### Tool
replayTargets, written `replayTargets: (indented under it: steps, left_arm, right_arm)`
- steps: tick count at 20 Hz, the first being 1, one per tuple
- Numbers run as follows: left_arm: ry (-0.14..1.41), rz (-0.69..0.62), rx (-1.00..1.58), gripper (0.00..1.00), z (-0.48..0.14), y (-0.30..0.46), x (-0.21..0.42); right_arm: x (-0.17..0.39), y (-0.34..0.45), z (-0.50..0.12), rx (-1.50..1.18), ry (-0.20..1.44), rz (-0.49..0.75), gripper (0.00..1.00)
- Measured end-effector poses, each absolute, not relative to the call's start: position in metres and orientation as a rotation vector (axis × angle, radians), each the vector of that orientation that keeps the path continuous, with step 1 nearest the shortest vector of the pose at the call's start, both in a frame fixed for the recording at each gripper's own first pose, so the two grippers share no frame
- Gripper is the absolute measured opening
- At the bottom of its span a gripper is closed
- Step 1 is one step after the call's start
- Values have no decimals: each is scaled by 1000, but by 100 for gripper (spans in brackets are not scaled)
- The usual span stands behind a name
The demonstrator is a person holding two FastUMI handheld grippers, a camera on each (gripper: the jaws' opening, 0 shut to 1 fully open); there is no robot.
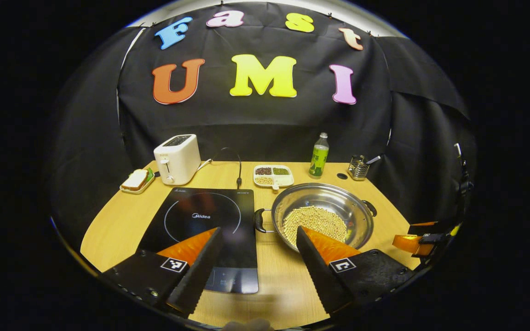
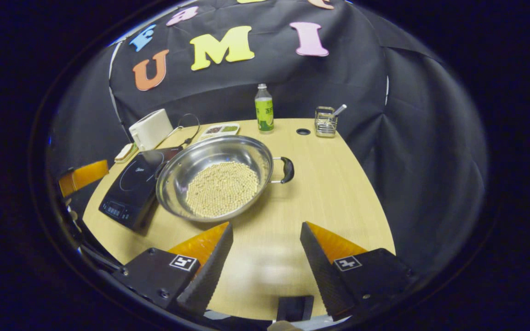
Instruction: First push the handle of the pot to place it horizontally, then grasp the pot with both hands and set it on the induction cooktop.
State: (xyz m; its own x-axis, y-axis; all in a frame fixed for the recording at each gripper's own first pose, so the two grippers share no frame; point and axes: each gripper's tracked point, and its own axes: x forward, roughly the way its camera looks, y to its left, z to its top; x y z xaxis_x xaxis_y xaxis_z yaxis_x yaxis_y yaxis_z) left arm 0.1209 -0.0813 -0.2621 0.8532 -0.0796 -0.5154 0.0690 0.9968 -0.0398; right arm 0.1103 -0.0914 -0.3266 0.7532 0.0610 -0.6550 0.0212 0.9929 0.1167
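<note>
Count on table: one pot (image 1: pixel 323 212) holding many beans (image 1: pixel 314 220), one induction cooktop (image 1: pixel 203 232), one toaster (image 1: pixel 177 159), one bottle (image 1: pixel 319 156). One divided dish (image 1: pixel 273 175), one sandwich plate (image 1: pixel 136 180), one wire holder (image 1: pixel 359 168). Two grippers (image 1: pixel 259 236) (image 2: pixel 266 232).

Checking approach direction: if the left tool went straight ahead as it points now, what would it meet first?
Probably the pot's near black handle, between the induction cooktop and the steel pot; depth is uncertain.

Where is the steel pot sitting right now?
In the left gripper view the pot sits on the wooden table, just right of the induction cooktop and in front of the divided snack tray, not yet on the cooktop.
</note>
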Motion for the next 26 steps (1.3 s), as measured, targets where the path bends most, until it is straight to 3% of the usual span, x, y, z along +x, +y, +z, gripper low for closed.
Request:
replayTargets:
  steps: [8, 19, 21, 26]
  left_arm:
    - [707, -30, 29, 96, -342, -99, 195]
    - [802, -21, 32, 100, -383, -105, 231]
    - [809, -27, 49, 98, -384, -104, 232]
    - [852, -22, 38, 95, -387, -100, 234]
  right_arm:
    - [220, -114, -355, 97, 786, 84, 92]
    - [252, -107, -393, 71, 890, 150, 92]
    - [251, -104, -398, 75, 913, 158, 84]
    - [249, -101, -401, 75, 946, 153, 75]
